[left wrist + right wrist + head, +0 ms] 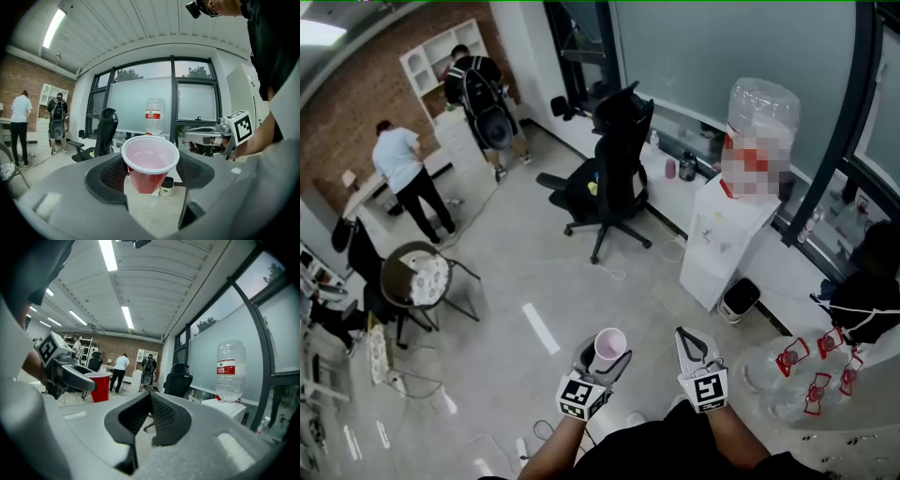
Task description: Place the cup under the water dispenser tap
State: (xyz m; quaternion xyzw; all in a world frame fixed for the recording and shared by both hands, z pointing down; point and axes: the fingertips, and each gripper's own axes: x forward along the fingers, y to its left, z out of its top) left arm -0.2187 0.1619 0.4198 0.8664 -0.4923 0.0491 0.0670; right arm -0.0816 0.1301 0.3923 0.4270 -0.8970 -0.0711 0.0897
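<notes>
1. left gripper (151, 176) grasps one red cup (150, 161), upright between its two jaws.
2. right gripper (151, 401) is clenched on nothing.
3. one water dispenser (727, 239), bearing one bottle (761, 117), stands well apart from the cup.
4. one black office chair (605, 169) stands beside it.
5. farther off are one person in white (401, 159) and one person in black (478, 80).

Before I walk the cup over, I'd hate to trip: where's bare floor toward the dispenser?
Bare floor lies between the office chair and the water dispenser, ahead of the cup. Crowded beside the dispenser's base: a small bin and water jugs.
</notes>
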